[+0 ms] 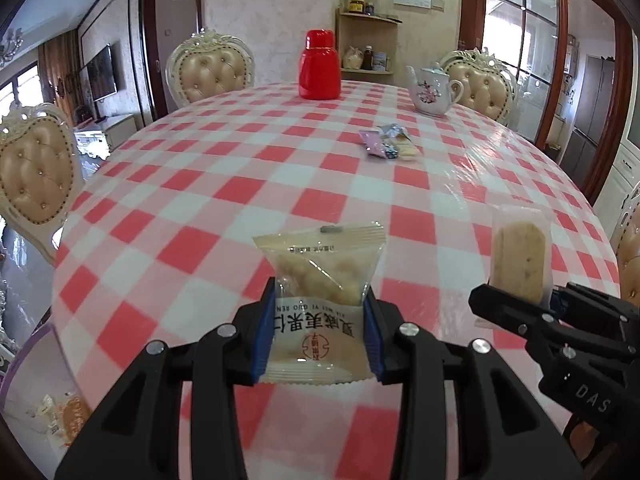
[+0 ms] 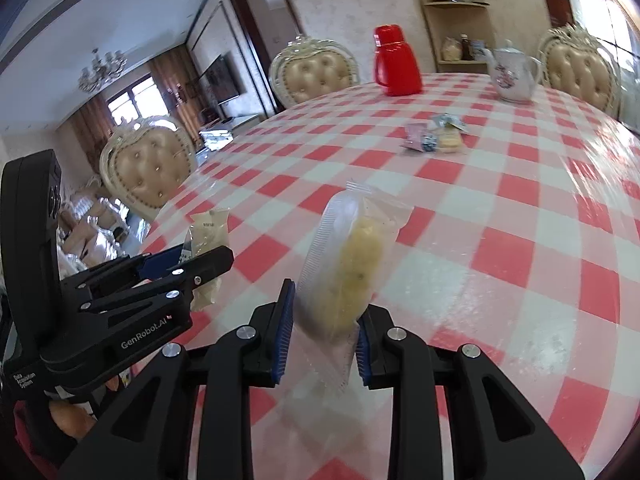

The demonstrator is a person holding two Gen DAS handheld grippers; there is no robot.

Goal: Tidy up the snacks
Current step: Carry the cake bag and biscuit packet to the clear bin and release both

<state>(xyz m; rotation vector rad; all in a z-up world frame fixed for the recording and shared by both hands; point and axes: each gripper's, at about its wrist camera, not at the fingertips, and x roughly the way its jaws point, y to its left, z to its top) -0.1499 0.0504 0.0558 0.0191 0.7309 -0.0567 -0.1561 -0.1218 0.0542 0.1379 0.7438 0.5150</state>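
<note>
My left gripper [image 1: 320, 336] is shut on a clear nut snack packet [image 1: 320, 276] with a white printed label, held flat above the red-and-white checked table [image 1: 200, 184]. My right gripper [image 2: 322, 332] is shut on a clear-wrapped pale biscuit packet [image 2: 352, 264], gripped near its lower end and tilted edge-on. Each gripper shows in the other's view: the right gripper [image 1: 548, 300] at the right with its biscuit packet [image 1: 518, 260], the left gripper [image 2: 180, 264] at the left with its nut packet [image 2: 208, 228]. A small pile of wrapped snacks [image 1: 390, 142] [image 2: 438, 134] lies farther across the table.
A red flask [image 1: 319, 65] [image 2: 396, 62] and a white flowered teapot [image 1: 432, 88] [image 2: 512, 74] stand at the table's far side. Padded cream chairs [image 1: 36, 168] [image 2: 148, 164] ring the table. More snack packets [image 1: 64, 416] lie low at the left edge.
</note>
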